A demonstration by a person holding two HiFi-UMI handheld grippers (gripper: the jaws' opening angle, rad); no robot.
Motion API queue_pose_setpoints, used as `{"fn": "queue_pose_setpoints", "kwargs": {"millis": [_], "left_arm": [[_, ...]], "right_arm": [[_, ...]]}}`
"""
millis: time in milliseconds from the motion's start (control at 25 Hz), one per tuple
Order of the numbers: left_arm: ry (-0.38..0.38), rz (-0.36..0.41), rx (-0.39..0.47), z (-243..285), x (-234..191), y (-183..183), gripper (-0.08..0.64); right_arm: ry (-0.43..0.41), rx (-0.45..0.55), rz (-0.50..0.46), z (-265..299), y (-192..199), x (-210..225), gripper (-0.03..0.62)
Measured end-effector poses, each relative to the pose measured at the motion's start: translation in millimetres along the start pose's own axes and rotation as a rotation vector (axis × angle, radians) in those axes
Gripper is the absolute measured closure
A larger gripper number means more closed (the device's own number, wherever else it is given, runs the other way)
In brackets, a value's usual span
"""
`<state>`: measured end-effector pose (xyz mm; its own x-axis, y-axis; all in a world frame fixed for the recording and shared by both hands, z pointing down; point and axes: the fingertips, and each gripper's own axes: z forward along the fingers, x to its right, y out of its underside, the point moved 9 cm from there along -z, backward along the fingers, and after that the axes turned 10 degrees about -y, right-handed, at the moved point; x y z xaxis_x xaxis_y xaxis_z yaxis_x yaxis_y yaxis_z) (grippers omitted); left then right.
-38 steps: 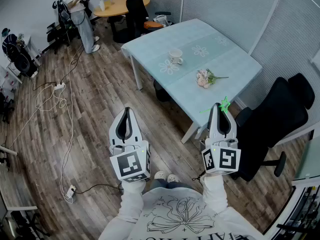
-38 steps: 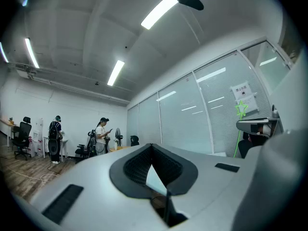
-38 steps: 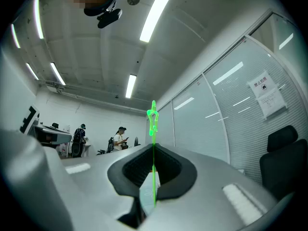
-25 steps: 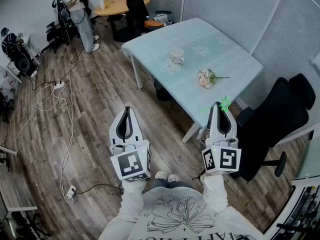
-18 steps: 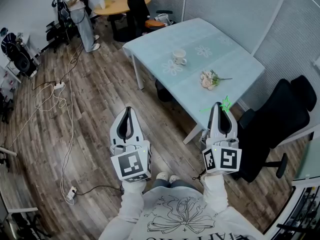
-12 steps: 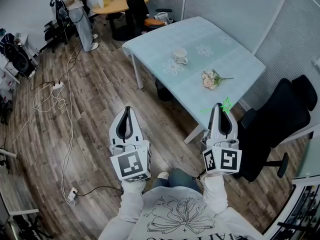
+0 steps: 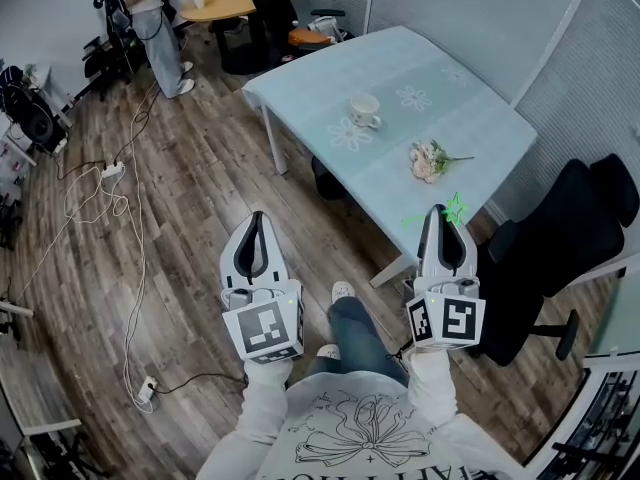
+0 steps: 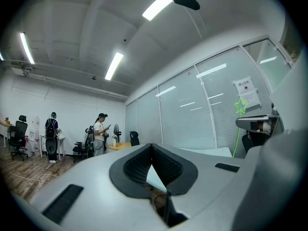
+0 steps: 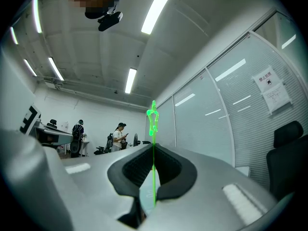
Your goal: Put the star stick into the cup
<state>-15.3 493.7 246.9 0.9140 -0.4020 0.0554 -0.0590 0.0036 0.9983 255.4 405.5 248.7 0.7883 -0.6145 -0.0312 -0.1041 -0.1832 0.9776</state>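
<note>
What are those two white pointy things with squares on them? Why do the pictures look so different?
They are grabbing tools, one in each of a person's hands. One picture comes from a camera on the person's head, looking down. The other two come from cameras riding on the tools. The left gripper is shut and empty. The right gripper pinches a green star stick. On the table sit a cup and some flowers.

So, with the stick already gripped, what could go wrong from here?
The right gripper pinches the thin star stick only at its jaw tips, so it may swivel or slip. The flowers lie near the path to the cup and could get brushed. The long stick might tip that cup.
</note>
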Motion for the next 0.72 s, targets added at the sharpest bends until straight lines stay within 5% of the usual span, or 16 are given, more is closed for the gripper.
{"fn": "queue_pose_setpoints", "kwargs": {"millis": [720], "left_arm": [[-0.062,0.023,0.004,186,33,1,0.554]], "right_arm": [[-0.064,0.027,0.011,185,41,85,0.578]]}}
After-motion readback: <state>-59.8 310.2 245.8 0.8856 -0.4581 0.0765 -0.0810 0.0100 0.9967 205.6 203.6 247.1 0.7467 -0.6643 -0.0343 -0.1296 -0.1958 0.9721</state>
